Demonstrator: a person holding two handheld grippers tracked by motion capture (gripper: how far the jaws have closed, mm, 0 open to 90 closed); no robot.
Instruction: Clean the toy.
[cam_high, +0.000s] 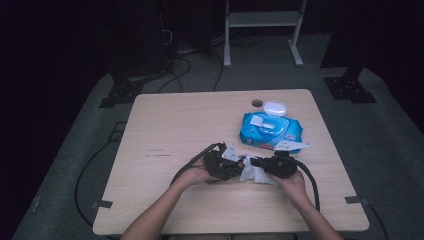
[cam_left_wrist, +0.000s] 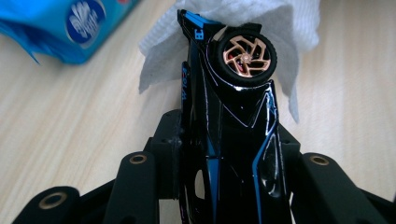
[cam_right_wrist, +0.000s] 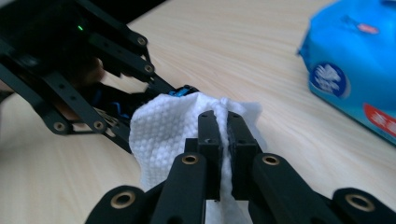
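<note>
My left gripper (cam_left_wrist: 224, 154) clamps the toy car (cam_left_wrist: 233, 121), right gripper (cam_right_wrist: 223, 135) pinches the wipe (cam_right_wrist: 163, 135); hard rubbing could twist the car loose.

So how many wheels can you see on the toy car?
1. A black tyre with a copper rim sits near the top of the car, which the left gripper clamps, just in front of the white wipe. Its other wheels are probably hidden by the car's body and the gripper.
</note>
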